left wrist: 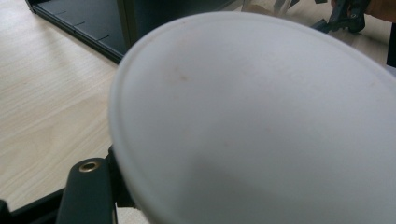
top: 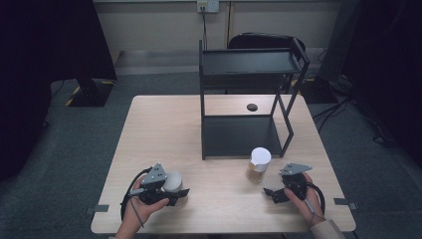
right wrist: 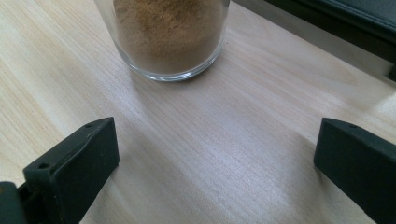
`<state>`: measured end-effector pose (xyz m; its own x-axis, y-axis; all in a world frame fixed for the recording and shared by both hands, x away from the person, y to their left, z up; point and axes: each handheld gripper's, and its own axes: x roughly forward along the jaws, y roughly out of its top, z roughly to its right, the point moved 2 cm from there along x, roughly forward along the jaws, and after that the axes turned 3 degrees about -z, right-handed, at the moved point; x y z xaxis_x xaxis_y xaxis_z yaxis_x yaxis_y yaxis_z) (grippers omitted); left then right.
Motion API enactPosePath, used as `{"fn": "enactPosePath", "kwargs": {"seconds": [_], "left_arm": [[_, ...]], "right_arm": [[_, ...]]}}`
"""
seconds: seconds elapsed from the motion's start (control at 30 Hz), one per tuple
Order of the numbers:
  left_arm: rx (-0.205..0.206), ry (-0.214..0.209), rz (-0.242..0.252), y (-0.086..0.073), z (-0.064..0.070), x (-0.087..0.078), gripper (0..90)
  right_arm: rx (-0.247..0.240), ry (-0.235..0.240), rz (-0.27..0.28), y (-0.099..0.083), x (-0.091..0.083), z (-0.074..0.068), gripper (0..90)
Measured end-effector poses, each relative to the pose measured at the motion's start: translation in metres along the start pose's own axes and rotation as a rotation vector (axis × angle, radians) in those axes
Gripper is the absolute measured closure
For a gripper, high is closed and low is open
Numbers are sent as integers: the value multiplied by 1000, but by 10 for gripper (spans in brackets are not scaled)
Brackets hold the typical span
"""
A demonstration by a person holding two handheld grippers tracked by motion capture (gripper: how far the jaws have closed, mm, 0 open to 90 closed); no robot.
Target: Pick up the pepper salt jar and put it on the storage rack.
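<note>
We are holding the left gripper (top: 175, 191) with its 2 jaws pinching a round white plastic lid (left wrist: 261, 121), which is sitting right between them and bulging out ahead. We are keeping the right gripper (top: 271, 193) with its 2 jaws spread wide over bare light wooden table (right wrist: 224, 154); the clear glass jar of brown powder (right wrist: 170, 35) is standing just ahead of them, untouched, nearer the left jaw.

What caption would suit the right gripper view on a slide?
Open right gripper poised above the wooden table, facing a glass jar of brown powder.
</note>
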<state>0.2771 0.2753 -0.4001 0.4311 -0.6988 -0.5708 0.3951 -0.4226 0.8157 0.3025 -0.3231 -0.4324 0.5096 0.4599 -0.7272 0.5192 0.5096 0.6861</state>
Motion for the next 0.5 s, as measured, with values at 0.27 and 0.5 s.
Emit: {"fn": "enactPosePath", "kwargs": {"seconds": [0.27, 0.5], "left_arm": [[0, -4, -12, 6, 0, 1, 332], [-2, -35, -18, 12, -3, 5, 344]], "right_arm": [[0, 0, 0, 0, 0, 0, 0], [0, 0, 0, 0, 0, 0, 0]]}}
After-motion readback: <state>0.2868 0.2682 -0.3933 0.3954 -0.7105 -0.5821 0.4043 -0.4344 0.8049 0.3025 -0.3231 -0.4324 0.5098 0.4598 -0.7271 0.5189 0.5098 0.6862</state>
